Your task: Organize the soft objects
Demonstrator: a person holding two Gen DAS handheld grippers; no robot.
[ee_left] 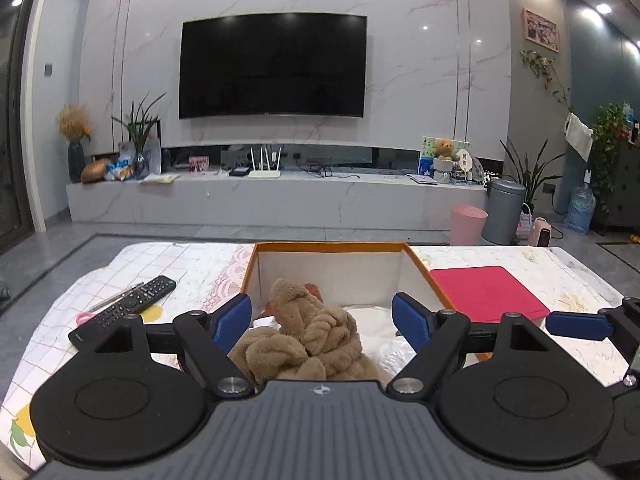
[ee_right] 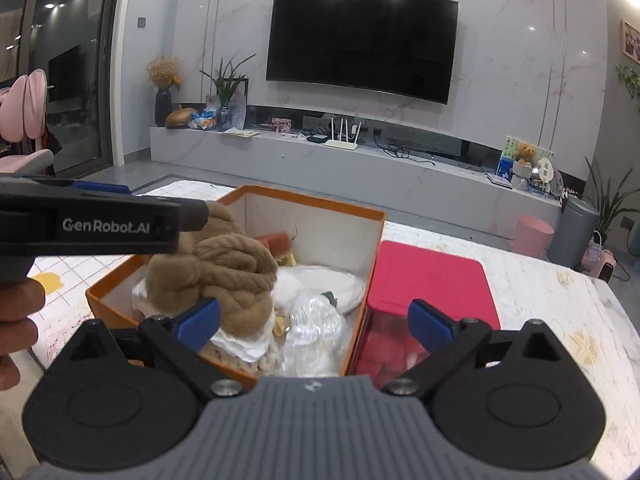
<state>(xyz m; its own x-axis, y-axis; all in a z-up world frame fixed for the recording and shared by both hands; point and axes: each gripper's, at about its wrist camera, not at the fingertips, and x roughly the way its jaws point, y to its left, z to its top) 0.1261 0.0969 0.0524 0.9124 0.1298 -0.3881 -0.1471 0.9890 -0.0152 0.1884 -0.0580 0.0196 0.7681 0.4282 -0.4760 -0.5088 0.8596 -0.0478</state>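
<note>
Living rm: both hand-held grippers, left (ee_left: 322, 320) and right (ee_right: 314, 320), jaws apart over orange box (ee_left: 424, 276) on desk (ee_left: 192, 268); brown plush (ee_left: 304, 336) inside, between left's fingers; TV (ee_left: 272, 66) ahead.

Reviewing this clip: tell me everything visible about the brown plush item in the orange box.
The brown plush item looks like soft, fuzzy tan fabric twisted into thick rope-like folds, bunched in a heap. It sits in the orange box, rising above its rim, on white padding and crinkled clear plastic. The left hand-held gripper is open with its blue pads either side of it; whether they touch it is unclear. The right hand-held gripper is also open.
</note>
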